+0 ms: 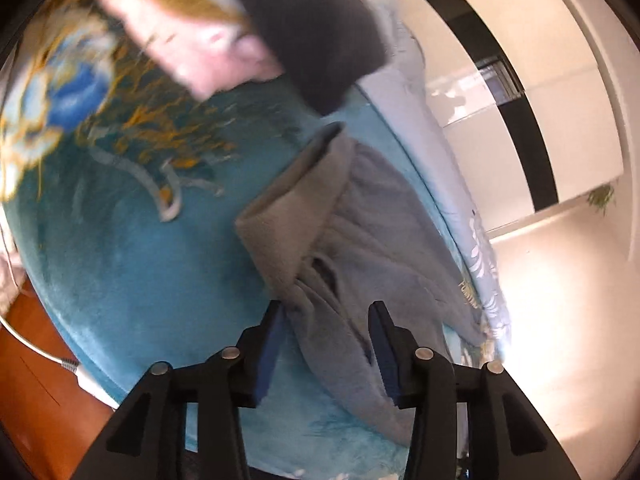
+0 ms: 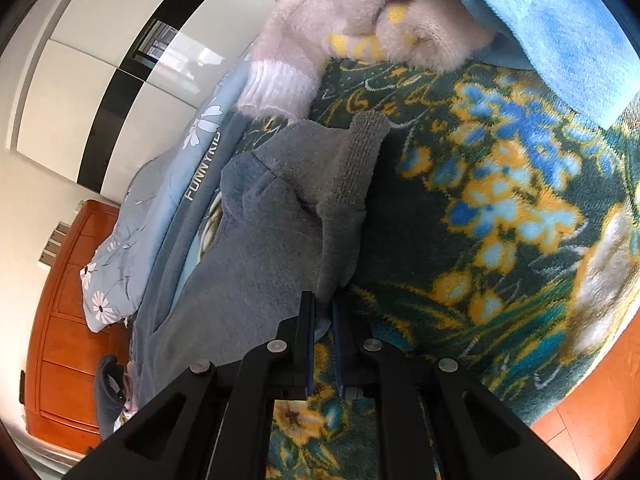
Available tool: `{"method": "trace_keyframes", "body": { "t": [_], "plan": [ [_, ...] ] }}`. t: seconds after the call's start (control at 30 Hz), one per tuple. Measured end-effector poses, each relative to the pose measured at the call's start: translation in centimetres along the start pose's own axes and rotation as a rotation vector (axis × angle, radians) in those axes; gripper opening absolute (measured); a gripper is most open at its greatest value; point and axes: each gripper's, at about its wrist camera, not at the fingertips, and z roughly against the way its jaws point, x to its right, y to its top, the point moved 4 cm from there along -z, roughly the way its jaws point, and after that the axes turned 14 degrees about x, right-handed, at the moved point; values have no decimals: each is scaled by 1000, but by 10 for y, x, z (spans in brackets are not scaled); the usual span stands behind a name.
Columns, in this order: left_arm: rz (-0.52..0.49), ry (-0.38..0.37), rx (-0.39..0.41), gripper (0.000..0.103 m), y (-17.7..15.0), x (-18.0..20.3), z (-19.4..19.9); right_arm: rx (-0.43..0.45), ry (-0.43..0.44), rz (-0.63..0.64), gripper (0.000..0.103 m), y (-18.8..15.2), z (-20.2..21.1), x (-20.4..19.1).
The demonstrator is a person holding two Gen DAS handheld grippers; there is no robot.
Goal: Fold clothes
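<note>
A grey fleece garment [image 1: 360, 240] lies on a teal floral blanket [image 1: 140, 260]; its ribbed cuff [image 1: 296, 200] points up the frame. My left gripper [image 1: 328, 312] is open, its blue-padded jaws standing either side of the grey cloth just above it. In the right wrist view the same grey garment [image 2: 248, 232] lies rumpled with a ribbed cuff [image 2: 360, 160] sticking up. My right gripper [image 2: 323, 308] is shut on a fold of the grey garment at its near edge.
A pink fuzzy garment [image 2: 340, 12] and a light blue fleece [image 2: 560, 28] lie at the far end of the blanket. A pale blue flowered quilt [image 2: 168, 184] runs alongside. A dark garment [image 1: 316, 20] and a wardrobe [image 1: 500, 100] are beyond. Wooden floor [image 1: 36, 380] borders the bed.
</note>
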Motion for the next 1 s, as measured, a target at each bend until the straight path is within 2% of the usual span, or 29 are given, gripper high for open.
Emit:
{"method": "trace_keyframes", "body": {
  "t": [0.03,0.1,0.13,0.17,0.2,0.23,0.3,0.37,0.43,0.5,0.6,0.67,0.73,0.8,1.0],
  "plan": [
    [-35,22,6,48,-1,7,3,-2,1,-1,9,0,0,0],
    [-102,117,60,48,10,8,16,-10,10,-9,9,0,2,2],
    [-121,137,101,48,12,10,23,-11,16,-12,9,0,3,3],
    [-128,127,127,48,12,16,27,-12,21,-16,9,-1,3,4],
    [-125,83,113,52,11,21,27,-13,24,-23,9,-1,2,5],
    [-122,40,97,60,10,26,27,-13,26,-31,9,-2,2,6],
    [-147,-18,15,63,1,36,14,-11,25,-42,9,-2,0,6],
    [-195,42,-54,63,-13,40,-10,-14,22,-39,9,-2,0,4],
    [-186,83,-102,63,-15,29,-22,-18,23,-33,9,-2,2,3],
    [-129,46,-139,63,-27,20,-29,-24,29,-34,9,-2,4,4],
    [-136,20,-176,63,-37,23,-40,-31,35,-41,9,-2,4,6],
    [-147,34,-179,63,-39,25,-43,-31,33,-46,9,-2,4,6],
    [-163,67,-145,63,-36,32,-28,-31,32,-41,9,-2,4,5],
    [-181,70,-105,63,-26,35,-25,-34,35,-38,9,-3,4,6],
    [-192,24,-126,63,-24,38,-26,-43,52,-48,9,-2,4,9]
  ]
}}
